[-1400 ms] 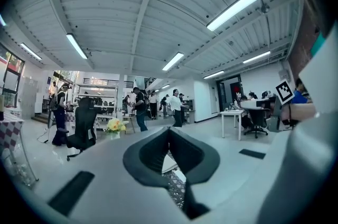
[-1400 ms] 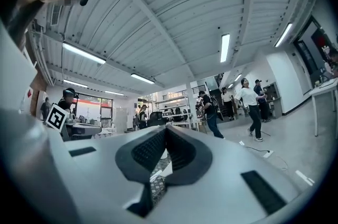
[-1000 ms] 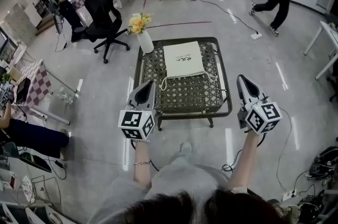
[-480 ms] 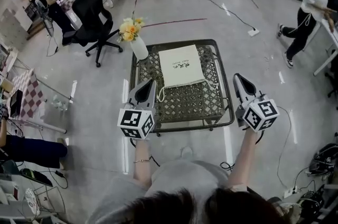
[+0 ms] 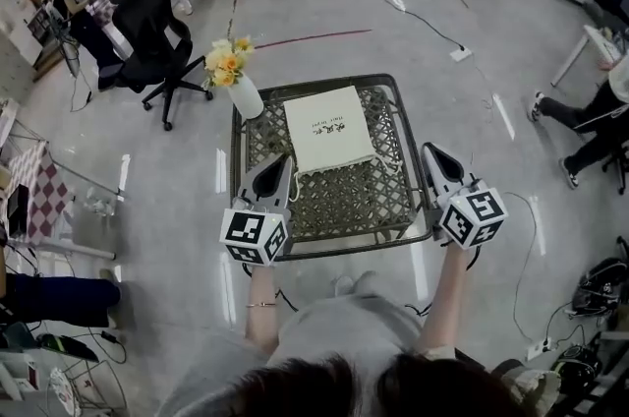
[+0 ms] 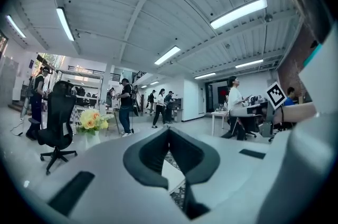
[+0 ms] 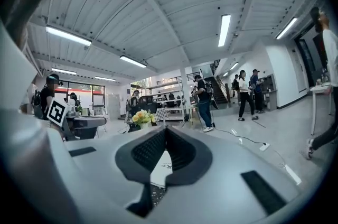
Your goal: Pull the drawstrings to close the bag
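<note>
Cream bag, dark lattice-weave table, yellow and orange flowers, white vase, black chair.

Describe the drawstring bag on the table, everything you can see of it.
The bag is a cream, roughly square cloth pouch. It lies flat on the woven top of the dark-framed table, towards its far side. A small dark print sits near its middle, too small to read. The edge facing the person looks full width, not cinched, and thin pale drawstrings trail from its near corners onto the weave. Only the table touches it.
</note>
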Tool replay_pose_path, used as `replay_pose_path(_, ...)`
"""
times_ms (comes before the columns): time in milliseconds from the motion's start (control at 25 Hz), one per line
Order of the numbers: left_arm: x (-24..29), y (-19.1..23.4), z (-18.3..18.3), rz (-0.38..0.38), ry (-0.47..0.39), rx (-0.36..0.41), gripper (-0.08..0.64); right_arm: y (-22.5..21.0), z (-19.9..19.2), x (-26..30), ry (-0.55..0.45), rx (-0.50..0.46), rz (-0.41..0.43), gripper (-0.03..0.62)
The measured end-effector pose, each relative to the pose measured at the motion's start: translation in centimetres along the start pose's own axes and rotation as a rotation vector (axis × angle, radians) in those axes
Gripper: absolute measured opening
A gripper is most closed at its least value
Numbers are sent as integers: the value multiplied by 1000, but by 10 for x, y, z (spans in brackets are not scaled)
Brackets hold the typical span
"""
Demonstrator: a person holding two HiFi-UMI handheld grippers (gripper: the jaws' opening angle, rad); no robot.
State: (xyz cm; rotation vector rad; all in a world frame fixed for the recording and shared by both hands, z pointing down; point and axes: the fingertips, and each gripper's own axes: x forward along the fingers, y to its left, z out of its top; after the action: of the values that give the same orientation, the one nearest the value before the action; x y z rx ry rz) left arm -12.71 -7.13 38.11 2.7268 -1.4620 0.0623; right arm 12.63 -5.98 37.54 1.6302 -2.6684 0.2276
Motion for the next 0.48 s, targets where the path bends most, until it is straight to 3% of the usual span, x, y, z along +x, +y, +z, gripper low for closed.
replay_pose_path(480, 15, 17, -46, 45, 114, -92, 26, -12, -42, 40, 103, 116, 30, 23)
